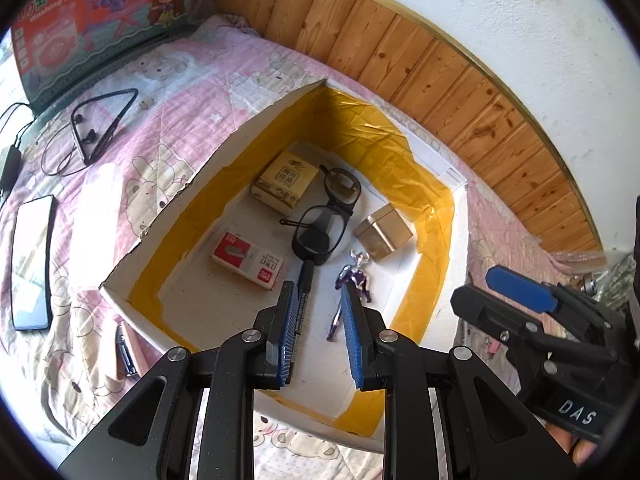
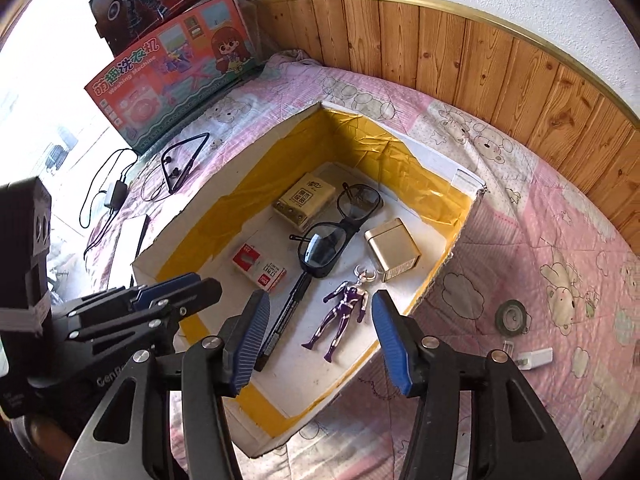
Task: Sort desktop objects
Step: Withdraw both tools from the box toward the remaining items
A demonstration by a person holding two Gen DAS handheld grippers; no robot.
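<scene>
Left tongs (image 1: 322, 312): we see the blue pads a narrow gap apart, nothing between them, hanging over the lower middle of the box.
Right tongs (image 2: 320, 320): we see the pads spread wide and gripping nothing; the purple figure lies below the gap, apart from both pads.
Box (image 2: 200, 208): a shallow white cardboard tray with yellow tape lining its inner walls — it sits on the bed at frame centre in both views.
Purple figure (image 2: 344, 308): lying flat on the box floor, lower centre of the right view, its silver-horned head pointing to the upper right, near the gold tin.
Gold tin (image 2: 394, 250): on the box floor, right side, close to the taped wall.
Glasses (image 2: 340, 224): black frame, folded, lying diagonally across the middle of the box, between the tissue pack and the tin.
Tissue pack (image 2: 306, 200): yellow, at the far end of the box, just beside the upper lens.
Staple box (image 2: 260, 268): red and white, left part of the box floor.
Black pen (image 2: 286, 316): running down from the lower lens toward the lower edge.
Bed (image 2: 540, 240): pink bear-print quilt; in the left view we find a neckband earphone (image 1: 100, 124) at upper left and a phone (image 1: 32, 264) at the left edge — both outside the box.
Tape roll (image 2: 512, 316): on the quilt, right of the box.
</scene>
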